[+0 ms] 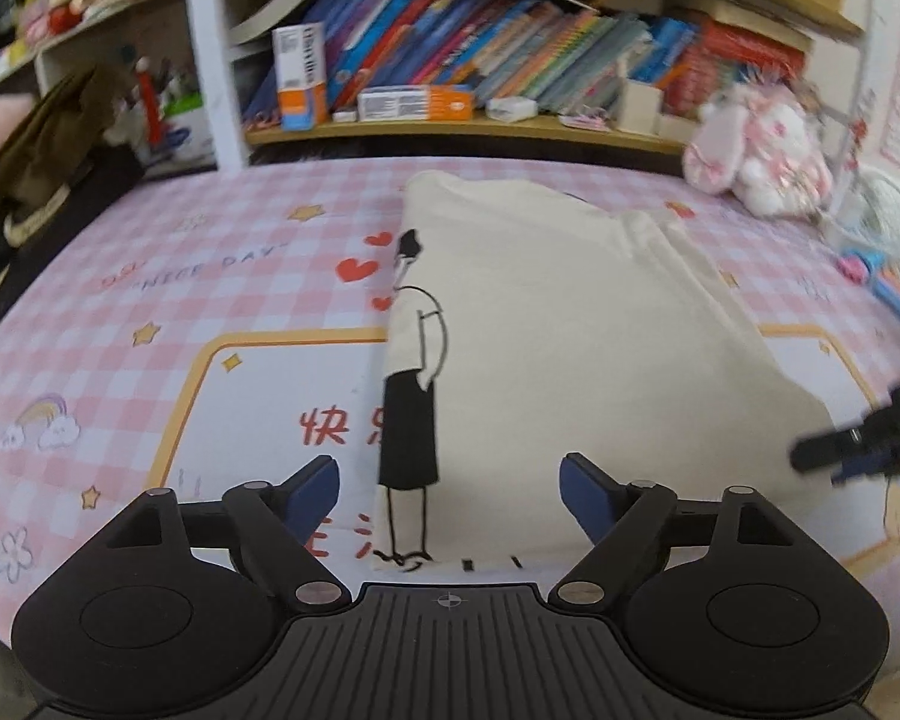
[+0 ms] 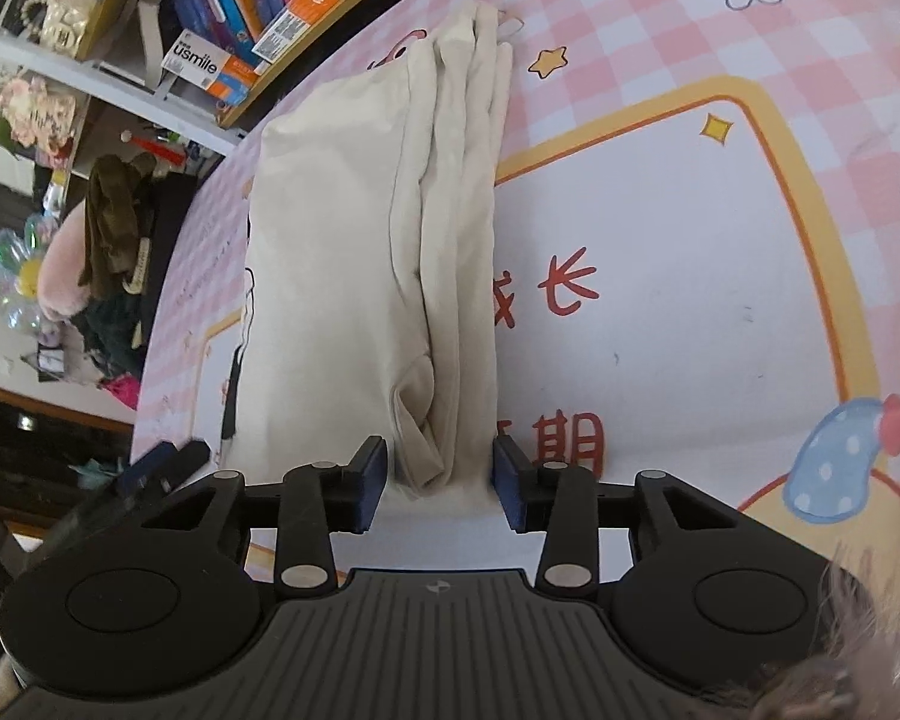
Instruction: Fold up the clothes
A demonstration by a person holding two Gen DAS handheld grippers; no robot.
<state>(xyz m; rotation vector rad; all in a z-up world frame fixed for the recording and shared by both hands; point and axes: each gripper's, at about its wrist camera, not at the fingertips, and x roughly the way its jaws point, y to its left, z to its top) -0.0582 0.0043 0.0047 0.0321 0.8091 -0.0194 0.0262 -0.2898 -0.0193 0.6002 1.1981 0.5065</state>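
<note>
Probably a child's bedroom: crowded bookshelf, plush toy, pink cartoon table cover.

Two low, close wrist views from adjacent sides, both over the cream shirt on the pink mat

Cream T-shirt: soft matt cloth, printed black figure, creased folds along edge. Pink checked table cover: smooth, slight sheen. Left gripper, right gripper: matt black plastic, ribbed base, blue pads, shiny metal pivot pins. Bookshelf: wood, glossy book spines. Plush toy: fluffy pink.
</note>
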